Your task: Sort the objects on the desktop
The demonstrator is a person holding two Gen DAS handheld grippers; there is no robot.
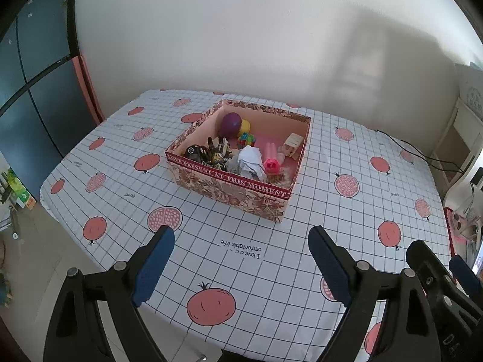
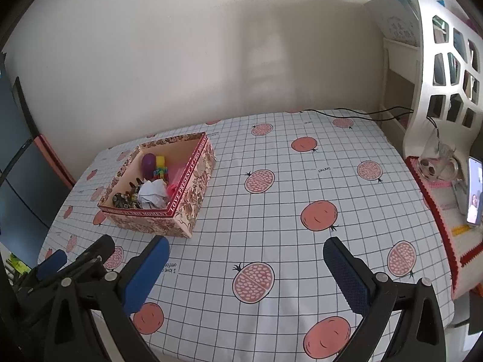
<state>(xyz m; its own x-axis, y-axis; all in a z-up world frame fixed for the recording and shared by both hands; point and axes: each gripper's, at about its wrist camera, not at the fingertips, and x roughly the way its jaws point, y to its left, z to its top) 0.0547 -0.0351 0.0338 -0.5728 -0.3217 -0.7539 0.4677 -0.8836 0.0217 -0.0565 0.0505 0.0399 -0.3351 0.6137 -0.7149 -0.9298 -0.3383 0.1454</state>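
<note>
A floral cardboard box [image 1: 232, 194] [image 2: 193, 199] stands on the table with the pomegranate-print cloth [image 1: 271, 259] [image 2: 286, 211]. Inside lie a purple ball [image 1: 231, 123] [image 2: 148, 163], a yellow piece [image 1: 245, 126] [image 2: 160, 161], a crumpled white paper [image 1: 250, 161] [image 2: 152, 197], a pink toy [image 1: 271, 158], a small wooden block [image 1: 292, 142] and dark toys [image 1: 208, 152] [image 2: 123, 199]. My left gripper [image 1: 241, 238] hangs open over the cloth in front of the box. My right gripper [image 2: 246, 249] is open too, to the right of the box, holding nothing. Each gripper shows at the edge of the other's view.
A white wall runs behind the table. Black cables [image 2: 362, 114] [image 1: 422, 157] trail across the far right corner. A white cut-out stand [image 2: 443, 69], a glass item [image 2: 434, 163] on a red-trimmed mat and a lit phone [image 2: 474, 191] sit at the right. Dark panels [image 1: 27, 90] stand at left.
</note>
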